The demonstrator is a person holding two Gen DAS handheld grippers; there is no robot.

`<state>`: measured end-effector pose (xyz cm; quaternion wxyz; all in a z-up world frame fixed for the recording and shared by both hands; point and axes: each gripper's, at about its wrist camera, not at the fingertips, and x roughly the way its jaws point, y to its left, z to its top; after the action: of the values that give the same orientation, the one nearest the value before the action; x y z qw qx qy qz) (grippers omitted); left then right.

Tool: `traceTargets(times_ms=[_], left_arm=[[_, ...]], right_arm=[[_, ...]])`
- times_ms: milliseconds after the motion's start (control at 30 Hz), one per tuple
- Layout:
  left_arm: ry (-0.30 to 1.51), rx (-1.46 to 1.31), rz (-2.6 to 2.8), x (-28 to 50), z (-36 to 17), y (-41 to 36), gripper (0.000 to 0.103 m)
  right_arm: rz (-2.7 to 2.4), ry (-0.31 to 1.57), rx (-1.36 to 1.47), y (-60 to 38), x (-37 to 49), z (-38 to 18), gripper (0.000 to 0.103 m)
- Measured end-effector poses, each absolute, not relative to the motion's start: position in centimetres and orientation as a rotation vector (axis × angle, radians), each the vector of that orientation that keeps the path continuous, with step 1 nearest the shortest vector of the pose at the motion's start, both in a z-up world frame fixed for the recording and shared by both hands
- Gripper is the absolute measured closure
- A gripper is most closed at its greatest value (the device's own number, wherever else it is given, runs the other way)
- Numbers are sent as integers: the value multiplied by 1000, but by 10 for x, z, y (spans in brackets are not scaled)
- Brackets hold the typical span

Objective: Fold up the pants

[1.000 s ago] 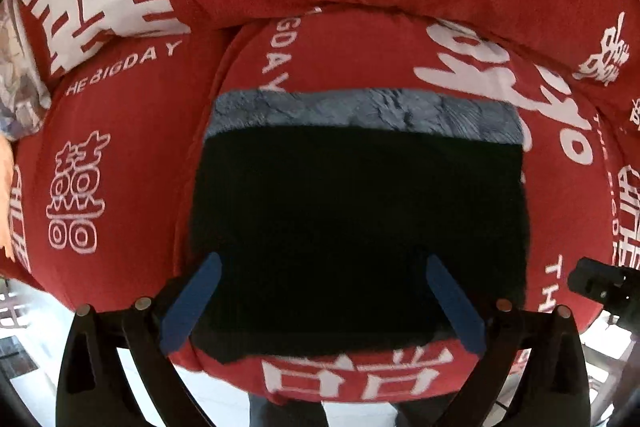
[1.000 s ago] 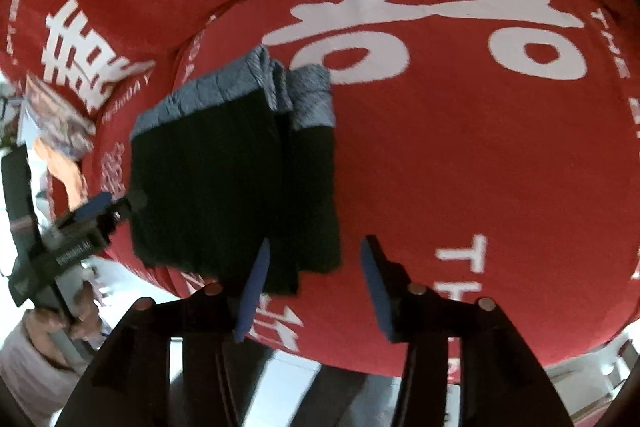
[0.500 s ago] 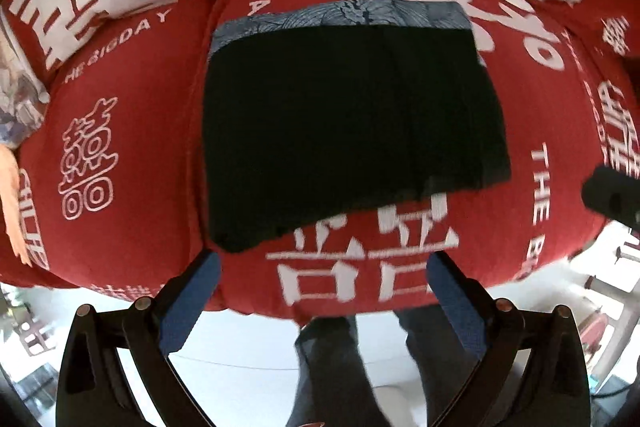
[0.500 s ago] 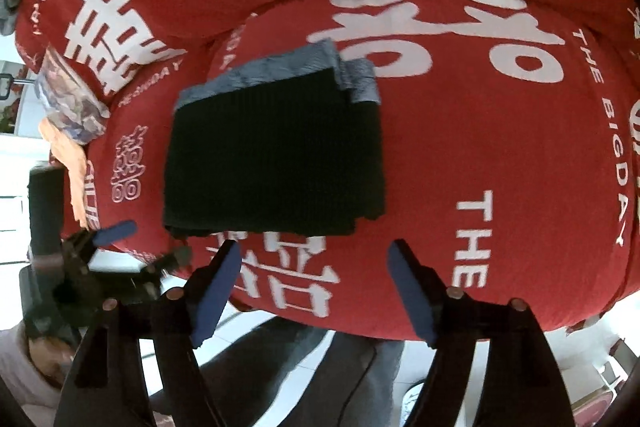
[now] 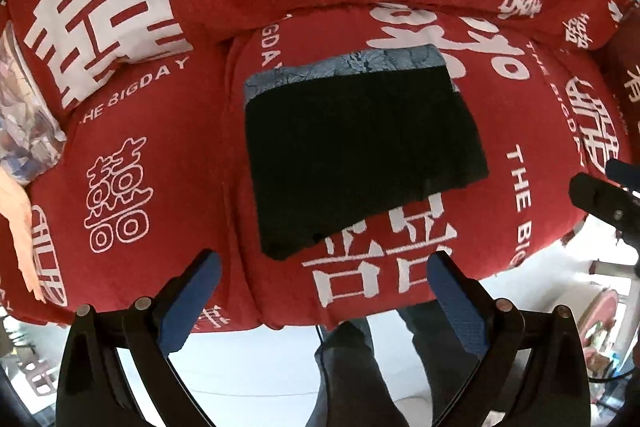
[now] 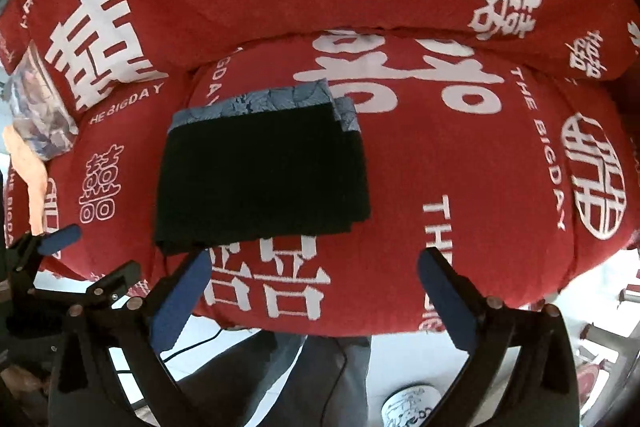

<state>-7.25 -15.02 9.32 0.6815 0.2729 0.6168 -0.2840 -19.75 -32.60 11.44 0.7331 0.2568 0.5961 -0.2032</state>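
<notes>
Reading "THE BIGDAY", red cover (image 5: 520, 187) under pants (image 5: 360, 155).

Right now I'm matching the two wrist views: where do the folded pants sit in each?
Left wrist: pants lie centre, on the red cushion, above the left gripper.
Right wrist: pants lie left of centre, above the right gripper.
Shared landmark: the pants' grey band on the far edge.

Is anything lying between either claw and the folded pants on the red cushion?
Nothing visible. The folded pants lie alone on the red cushion; left claw and right claw are both open above its near edge, only bare fabric between.
</notes>
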Motion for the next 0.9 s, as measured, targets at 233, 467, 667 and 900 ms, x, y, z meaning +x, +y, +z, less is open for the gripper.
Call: traceTargets(times_ms=[233,467,667,900], left_arm=[[1339,632,-648,-81,107,-146,0],[1318,549,-569,-77,120,-158,0],[1312,557,-573,-92,121,-182,0],[1311,592,-590,-100,119,-199,0]], right_arm=[[-460,1333,625,-316,-214,126,0],[-407,1300,532,-328,-207,157,0],[-413,1310,539,-348,-217,157,0],[-437,1325,576,-364,-229,148,0]])
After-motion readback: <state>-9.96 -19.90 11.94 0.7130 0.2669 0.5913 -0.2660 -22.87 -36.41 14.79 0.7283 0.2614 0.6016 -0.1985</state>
